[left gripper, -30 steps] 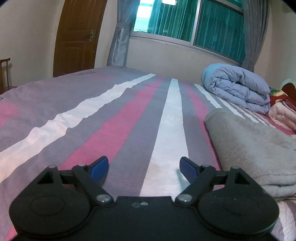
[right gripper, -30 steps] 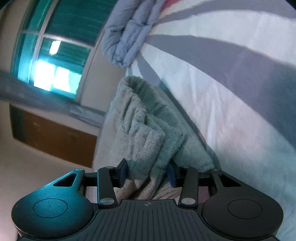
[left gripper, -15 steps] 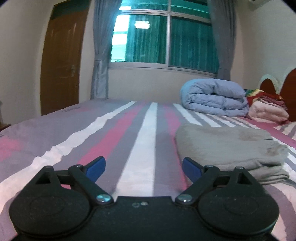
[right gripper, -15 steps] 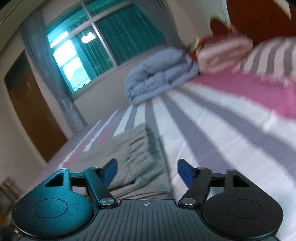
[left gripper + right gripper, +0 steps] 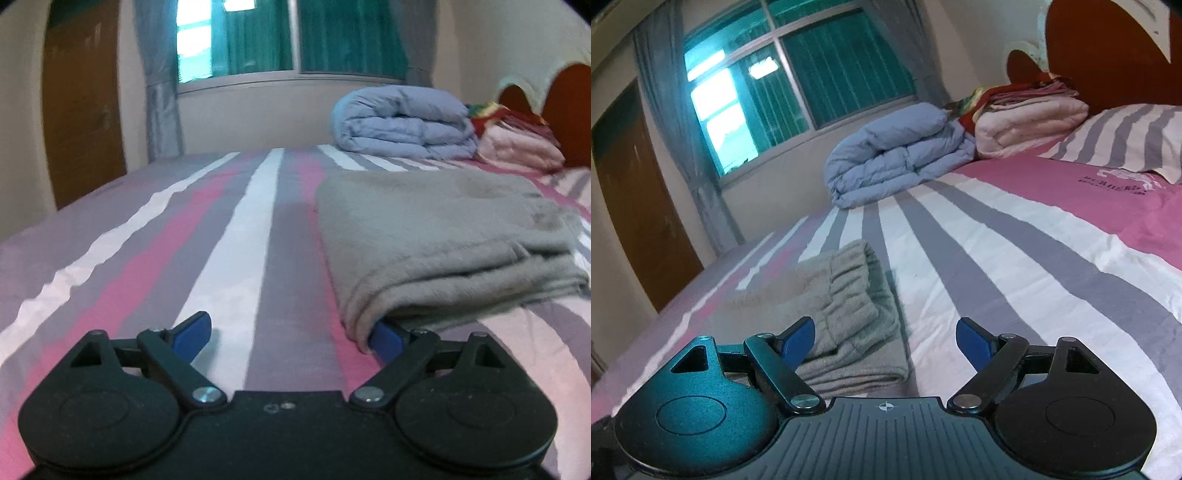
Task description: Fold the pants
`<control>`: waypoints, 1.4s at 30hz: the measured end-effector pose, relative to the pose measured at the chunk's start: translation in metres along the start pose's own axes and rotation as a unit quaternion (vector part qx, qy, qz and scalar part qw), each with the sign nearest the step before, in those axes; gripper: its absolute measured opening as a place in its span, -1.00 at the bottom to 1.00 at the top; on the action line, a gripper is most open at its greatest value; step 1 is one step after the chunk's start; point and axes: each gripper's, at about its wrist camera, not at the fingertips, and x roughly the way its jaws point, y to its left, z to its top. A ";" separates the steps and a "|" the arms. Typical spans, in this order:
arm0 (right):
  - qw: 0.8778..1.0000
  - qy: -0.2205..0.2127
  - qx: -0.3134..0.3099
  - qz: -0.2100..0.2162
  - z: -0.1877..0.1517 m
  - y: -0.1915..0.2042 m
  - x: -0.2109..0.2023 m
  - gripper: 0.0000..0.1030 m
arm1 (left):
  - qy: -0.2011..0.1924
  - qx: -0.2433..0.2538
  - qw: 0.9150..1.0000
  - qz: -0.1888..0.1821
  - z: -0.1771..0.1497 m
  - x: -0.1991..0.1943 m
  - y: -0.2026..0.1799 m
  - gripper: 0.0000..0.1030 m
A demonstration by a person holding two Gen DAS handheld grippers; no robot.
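Fingers: left gripper (image 5: pixel 293 338) spread wide, empty, one fingertip beside the fold; right gripper (image 5: pixel 885 341) jaws opening, nothing between | pants (image 5: pixel 439 236) folded on bed (image 5: pixel 236 236) | handling: soft, light, floppy fleece | hold: pinch all layers at folded edge.

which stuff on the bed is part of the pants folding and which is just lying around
Part of the job:
- grey pants, lying folded on the striped bed sheet
- left gripper, jaws wide apart
- right gripper, jaws opening, nothing between them

Just lying about:
- blue quilt, rolled up
- pink blanket
- striped pillow
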 end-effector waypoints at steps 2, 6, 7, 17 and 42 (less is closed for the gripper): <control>1.000 0.007 -0.002 -0.001 -0.002 0.001 0.005 0.61 | -0.007 0.007 1.000 0.007 -0.001 -0.006 0.000 0.64; 1.000 0.013 -0.003 -0.002 -0.004 -0.001 0.011 0.61 | -0.016 0.011 1.000 0.006 -0.004 -0.018 0.005 0.64; 1.000 0.012 -0.002 -0.001 -0.004 -0.002 0.011 0.61 | -0.019 0.007 1.000 0.004 -0.004 -0.021 0.008 0.64; 0.999 0.000 0.009 0.035 0.006 -0.006 0.011 0.47 | -0.082 -0.042 0.995 -0.029 0.025 -0.033 0.025 0.76; 0.991 -0.020 -0.131 0.013 0.030 0.043 0.101 0.26 | 0.000 -0.048 0.998 -0.042 0.070 0.072 0.002 0.78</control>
